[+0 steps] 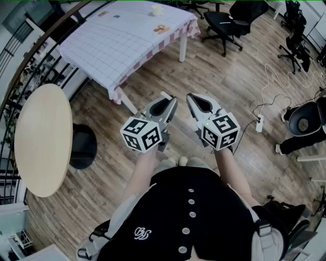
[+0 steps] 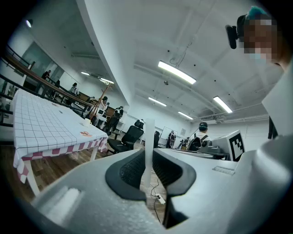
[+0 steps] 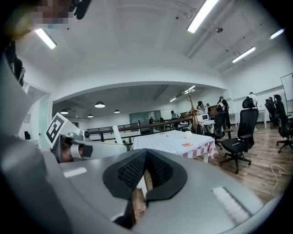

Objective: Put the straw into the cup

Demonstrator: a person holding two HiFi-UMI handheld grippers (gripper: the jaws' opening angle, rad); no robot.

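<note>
I stand on the wood floor with both grippers held level in front of me. A thin white straw [image 2: 149, 137] stands upright between the pads of my left gripper [image 2: 149, 153], which is shut on it. From the head view the left gripper [image 1: 165, 99] shows a bit of the straw [image 1: 164, 94] at its tip. My right gripper [image 1: 191, 98] is beside it, and its own view shows the right gripper [image 3: 145, 155] shut with nothing in it. The white cup [image 1: 158, 9] stands far off on the checked table [image 1: 127, 46], also seen as the cup [image 3: 187, 134] and the cup [image 2: 87, 122].
A round beige table [image 1: 43, 137] and a black stool [image 1: 84, 146] stand to my left, by a railing. Black office chairs [image 1: 229, 23] are beyond the checked table. A power strip [image 1: 260, 124] with cables lies on the floor to the right. People stand in the background.
</note>
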